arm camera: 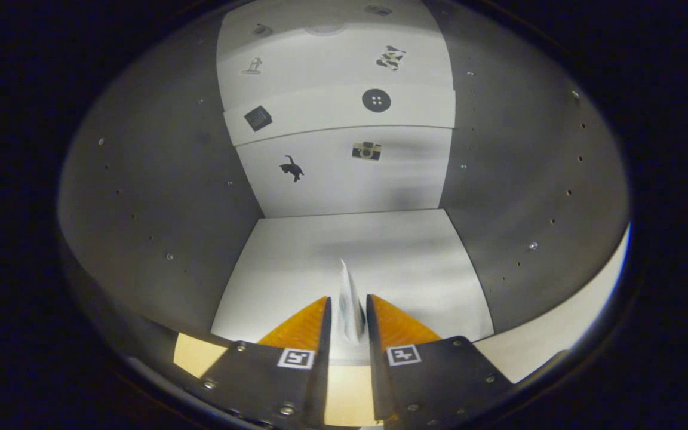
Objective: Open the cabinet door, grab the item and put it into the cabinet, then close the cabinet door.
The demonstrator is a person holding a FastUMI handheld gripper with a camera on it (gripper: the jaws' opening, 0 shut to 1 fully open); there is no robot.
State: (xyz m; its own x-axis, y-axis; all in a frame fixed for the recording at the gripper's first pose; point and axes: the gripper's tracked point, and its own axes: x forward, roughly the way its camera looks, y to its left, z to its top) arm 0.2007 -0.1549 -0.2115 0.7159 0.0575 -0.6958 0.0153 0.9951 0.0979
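Note:
I look straight into the open cabinet (159,197), with its grey side walls and white floor (350,257). My gripper (349,310) sits at the cabinet's front edge, its fingers nearly closed on a thin white item (349,298) standing on edge between them. The item's tip reaches a little past the fingertips over the cabinet floor. It looks like a flat packet or card; I cannot tell what it is. The cabinet door is out of sight.
The white back wall (344,173) carries small stickers: a cat (291,169), a camera (366,150), a button (376,100). A shelf edge (344,113) runs across the back higher up. The side walls have rows of peg holes. Tan board (194,353) lies below the cabinet front.

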